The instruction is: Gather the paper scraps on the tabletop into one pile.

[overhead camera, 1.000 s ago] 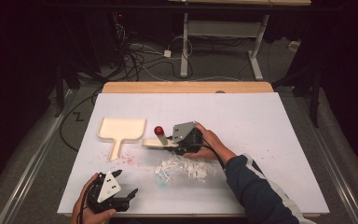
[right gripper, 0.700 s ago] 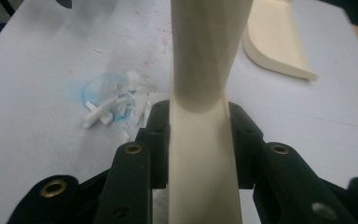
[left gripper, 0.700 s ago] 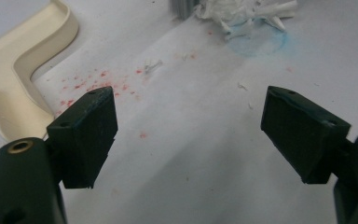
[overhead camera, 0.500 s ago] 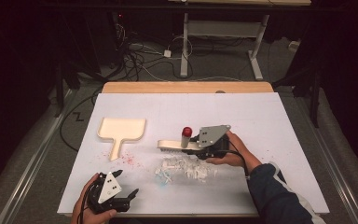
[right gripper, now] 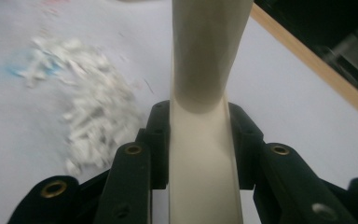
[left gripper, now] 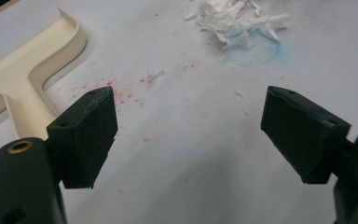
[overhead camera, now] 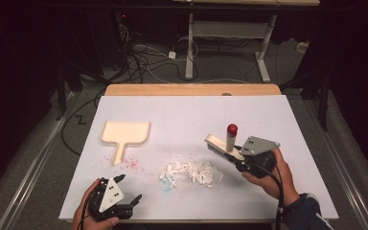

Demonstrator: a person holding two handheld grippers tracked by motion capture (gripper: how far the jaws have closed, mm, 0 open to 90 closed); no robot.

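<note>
A cream hand brush [overhead camera: 223,145] with a red-tipped knob [overhead camera: 232,129] is held above the table at the right, my right gripper [overhead camera: 243,161] shut on its handle [right gripper: 204,154]. A heap of white paper scraps [overhead camera: 191,171] lies in the middle of the white board, left of the brush; the scraps [right gripper: 91,107] look blurred in the right gripper view. A cream dustpan [overhead camera: 124,134] rests at the left, mouth away from me. My left gripper [overhead camera: 127,190] sits open near the front left edge, its jaws wide apart over bare board [left gripper: 186,140], with the dustpan [left gripper: 25,88] to its left.
Pink specks [overhead camera: 133,164] dot the board beside the dustpan handle, and a faint blue ring [left gripper: 253,50] marks it by the scraps. A wooden table edge [overhead camera: 191,89] runs behind the board. Cables and desk legs [overhead camera: 230,43] lie on the floor beyond.
My right gripper has carried the brush from the middle of the board to the right, past the scrap heap. The left gripper has stayed put and open.
</note>
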